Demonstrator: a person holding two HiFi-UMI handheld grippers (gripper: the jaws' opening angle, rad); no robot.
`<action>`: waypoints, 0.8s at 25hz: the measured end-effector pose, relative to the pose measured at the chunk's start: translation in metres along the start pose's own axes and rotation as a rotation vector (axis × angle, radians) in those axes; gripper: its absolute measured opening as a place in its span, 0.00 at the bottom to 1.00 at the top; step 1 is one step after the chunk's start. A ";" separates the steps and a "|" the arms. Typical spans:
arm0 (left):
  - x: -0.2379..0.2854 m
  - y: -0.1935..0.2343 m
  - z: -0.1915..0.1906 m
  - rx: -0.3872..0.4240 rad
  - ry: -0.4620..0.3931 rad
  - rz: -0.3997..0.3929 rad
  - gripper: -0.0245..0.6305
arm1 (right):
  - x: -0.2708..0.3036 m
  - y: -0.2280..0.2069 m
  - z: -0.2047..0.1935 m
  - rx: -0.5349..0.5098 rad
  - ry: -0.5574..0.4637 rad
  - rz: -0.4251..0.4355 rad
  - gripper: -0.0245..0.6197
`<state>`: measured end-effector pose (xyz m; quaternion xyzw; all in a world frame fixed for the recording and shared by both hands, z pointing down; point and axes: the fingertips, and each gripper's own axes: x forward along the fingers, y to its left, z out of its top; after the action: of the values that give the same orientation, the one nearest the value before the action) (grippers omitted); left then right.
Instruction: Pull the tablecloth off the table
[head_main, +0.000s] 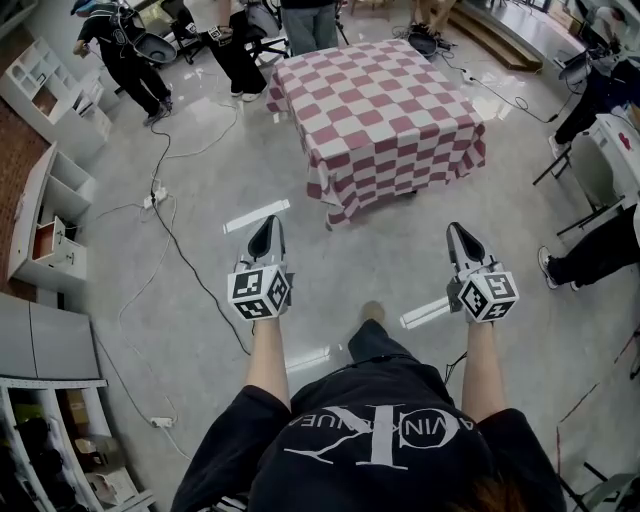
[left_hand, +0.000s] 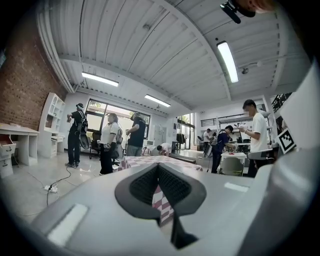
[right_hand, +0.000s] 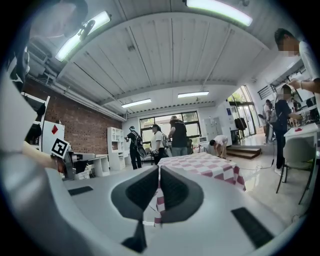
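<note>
A square table under a red-and-white checked tablecloth (head_main: 380, 115) stands on the grey floor ahead of me, the cloth hanging down on every side. My left gripper (head_main: 268, 228) and right gripper (head_main: 456, 234) are held out at arm's length, side by side, pointing at the table but well short of it. Both are shut with nothing between the jaws. In the left gripper view the closed jaws of the left gripper (left_hand: 158, 169) point at the tablecloth (left_hand: 148, 161). In the right gripper view the right gripper (right_hand: 159, 171) points at the near left corner of the tablecloth (right_hand: 207, 164).
Several people (head_main: 235, 55) stand behind the table. Cables (head_main: 170, 235) trail over the floor at left, near white shelving (head_main: 55, 205). White tape strips (head_main: 256, 216) mark the floor. A seated person's leg (head_main: 590, 255) and a white chair (head_main: 610, 160) are at right.
</note>
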<state>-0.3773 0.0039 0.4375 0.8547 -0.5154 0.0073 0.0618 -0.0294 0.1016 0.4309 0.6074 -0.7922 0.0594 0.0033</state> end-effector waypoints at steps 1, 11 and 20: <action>0.009 0.001 0.000 0.001 0.004 -0.001 0.06 | 0.009 -0.005 -0.001 0.004 0.004 0.001 0.06; 0.099 0.007 -0.004 -0.015 0.047 0.011 0.06 | 0.090 -0.057 0.001 0.026 0.041 0.031 0.07; 0.162 0.009 -0.003 -0.056 0.044 0.047 0.05 | 0.143 -0.109 0.000 0.042 0.049 0.043 0.07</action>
<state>-0.3097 -0.1425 0.4536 0.8400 -0.5337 0.0130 0.0966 0.0380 -0.0633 0.4516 0.5884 -0.8034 0.0910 0.0087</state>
